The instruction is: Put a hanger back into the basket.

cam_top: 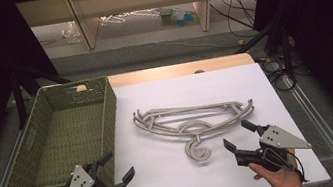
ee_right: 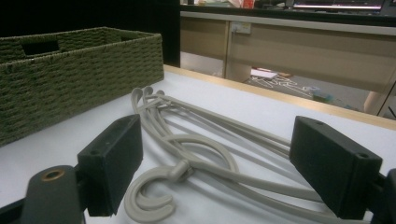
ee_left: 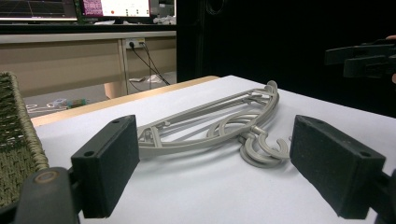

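Observation:
A stack of grey plastic hangers [cam_top: 194, 119] lies flat in the middle of the white tabletop [cam_top: 178, 182], with the hooks [cam_top: 198, 150] pointing toward me. My left gripper [cam_top: 119, 165] is open at the front left, next to the green woven basket [cam_top: 107, 113], nothing between its fingers. My right gripper [cam_top: 235, 133] is open at the front right, just right of the hooks. In the left gripper view the hangers [ee_left: 210, 126] lie beyond the wide-apart jaws of the left gripper [ee_left: 217, 163]. In the right gripper view the hangers [ee_right: 205, 140] lie ahead of the right gripper [ee_right: 215, 158].
The basket [ee_right: 70, 60] has nothing in it and takes up the left side of the table. A wooden table edge [cam_top: 176, 70] runs along the back. Behind it are shelf legs [cam_top: 85, 25], cables and clutter on the floor. Dark curtains flank both sides.

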